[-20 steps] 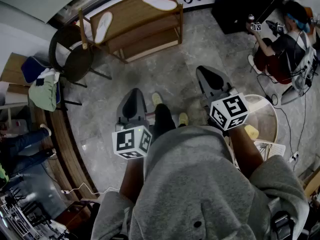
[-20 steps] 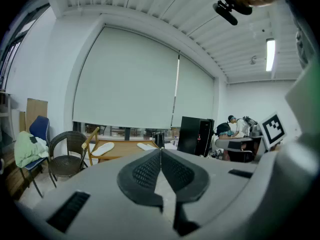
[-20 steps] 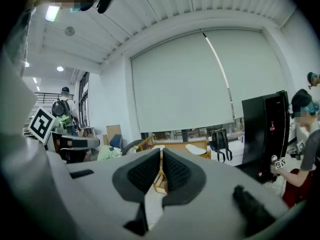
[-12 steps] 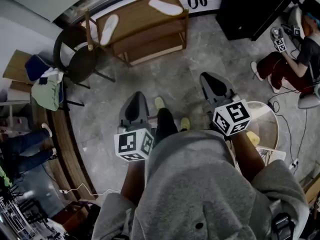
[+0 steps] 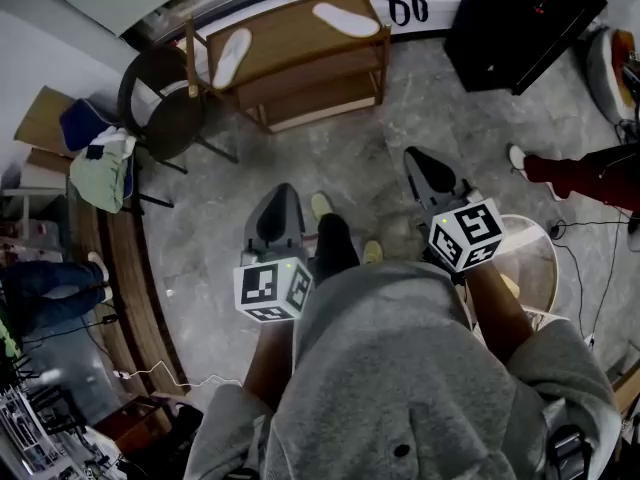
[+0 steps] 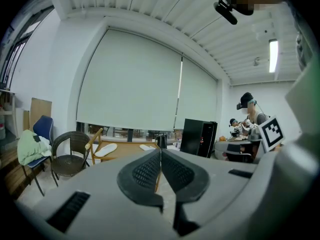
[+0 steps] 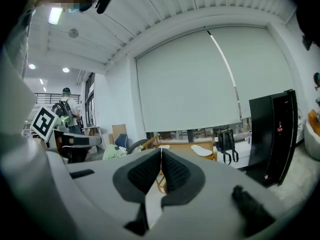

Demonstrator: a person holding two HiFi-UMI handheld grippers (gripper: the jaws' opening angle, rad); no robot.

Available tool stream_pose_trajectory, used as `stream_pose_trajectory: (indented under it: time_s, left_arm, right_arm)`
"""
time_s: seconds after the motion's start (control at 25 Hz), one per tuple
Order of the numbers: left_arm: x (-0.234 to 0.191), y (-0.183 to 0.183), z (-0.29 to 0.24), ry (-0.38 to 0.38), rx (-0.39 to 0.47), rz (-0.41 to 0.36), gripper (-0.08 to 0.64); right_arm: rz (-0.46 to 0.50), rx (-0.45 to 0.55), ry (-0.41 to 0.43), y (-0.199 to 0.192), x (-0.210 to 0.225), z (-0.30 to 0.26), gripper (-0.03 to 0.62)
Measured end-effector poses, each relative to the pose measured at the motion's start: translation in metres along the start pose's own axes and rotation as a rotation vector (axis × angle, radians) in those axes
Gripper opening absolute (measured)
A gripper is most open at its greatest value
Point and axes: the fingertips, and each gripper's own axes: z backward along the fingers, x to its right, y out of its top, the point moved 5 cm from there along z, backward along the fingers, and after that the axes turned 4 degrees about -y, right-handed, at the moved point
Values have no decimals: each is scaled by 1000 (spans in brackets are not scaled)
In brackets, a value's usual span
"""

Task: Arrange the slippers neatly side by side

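Note:
Two white slippers lie apart on a low wooden table [image 5: 300, 43] at the far side of the room: one slipper [image 5: 231, 56] at its left end, the other slipper [image 5: 346, 19] at its right end. My left gripper [image 5: 281, 196] and right gripper [image 5: 416, 158] hang above the grey floor, well short of the table, both shut with nothing between the jaws. The left gripper view shows the shut left gripper [image 6: 160, 151] with the table and the left-end slipper [image 6: 105, 149] beyond it. In the right gripper view the right gripper [image 7: 161, 151] is shut too, the right-end slipper [image 7: 202, 150] past it.
A dark wicker chair [image 5: 165, 108] stands left of the table, a chair with cloth and a green bag [image 5: 105, 168] beside it. A black cabinet [image 5: 520, 23] is at the far right, a round white table [image 5: 535, 258] near my right arm. A person's legs [image 5: 590, 173] show at right.
The view has shifted as I step toward the table; the table and chair sit slightly lower and further right in the head view. Both grippers stay shut and empty.

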Motion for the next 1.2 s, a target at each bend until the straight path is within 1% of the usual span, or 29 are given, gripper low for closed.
stream_pose_trajectory:
  time_s: [0.32,0.52,0.68,0.84,0.96,1.2]
  left_arm:
    - [-10,7,-11,-4,-9,-15,17]
    - [-15,6,-32,-42,-25,-10,15]
    - [-27,12,-54,-54,-35,5,17]
    - [-43,12,-79,-65,-51,26,15]
    - [-59,18,-99,-60,-53,36,15]
    - [-91,38,-138,-48,-60,27,17]
  right_arm:
    - [-13,9,13,3,2,-16,29]
    - [-39,2,1,1,11,-27,29]
    - [-58,-21,-3,3,20,-44,29]
    - [-64,-44,1,4,26,-70,29]
    - [-66,-57,3,8,31,-95,29]
    - [-56,-76,21,26,40,-152,29]
